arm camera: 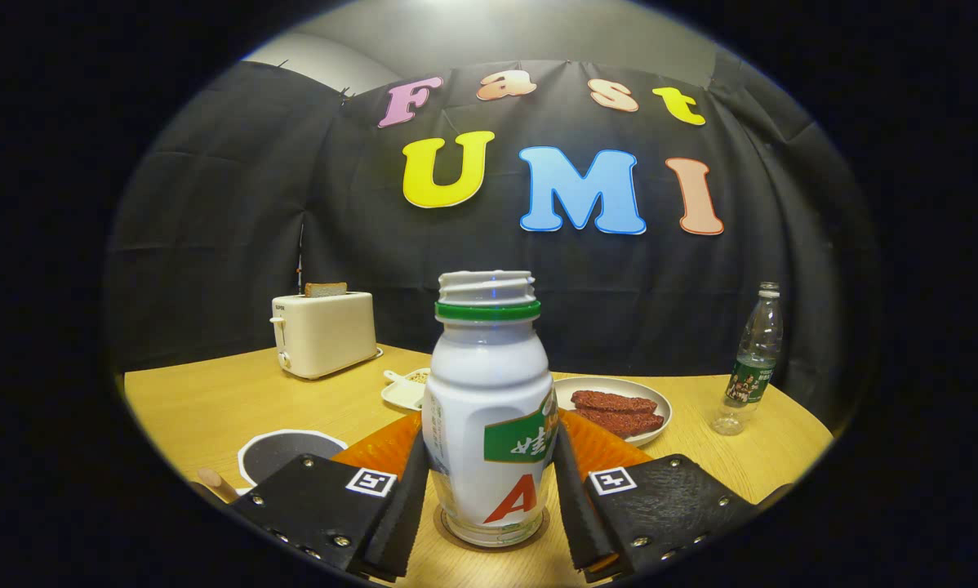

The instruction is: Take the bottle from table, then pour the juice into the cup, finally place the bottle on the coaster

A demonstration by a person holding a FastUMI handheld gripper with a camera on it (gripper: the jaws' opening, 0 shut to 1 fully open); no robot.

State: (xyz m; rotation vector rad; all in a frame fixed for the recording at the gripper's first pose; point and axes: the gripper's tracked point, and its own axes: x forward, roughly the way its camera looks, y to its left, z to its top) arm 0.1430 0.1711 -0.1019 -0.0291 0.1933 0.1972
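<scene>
The bottle point(489, 408) stands upright on the wooden table point(211, 400), its base resting on a round coaster point(493, 541) whose rim shows just under it. It is white with a green ring at the neck, has no cap, and carries a green label band with a large red letter below. It sits between the two fingers of the tongs point(489, 498). Both fingers lie close along its sides, the left one touching or nearly touching the lower body, the right one likewise; whether they press on it or merely flank it cannot be told.

Just behind the bottle and the fingers lies an orange ribbed mat point(383, 445). To the left of that mat is a dark round cup point(289, 453) with a pale rim, seen from above. Beyond the bottle on the right, a pale plate point(656, 400) holds reddish-brown slices point(620, 411). A small white dish point(403, 390) sits behind the bottle on the left. Farther back on the left stands a cream toaster point(324, 333) with a slice of toast point(326, 289) sticking up from it. Well apart on the right stands a clear water bottle point(752, 359) with a green label.
</scene>
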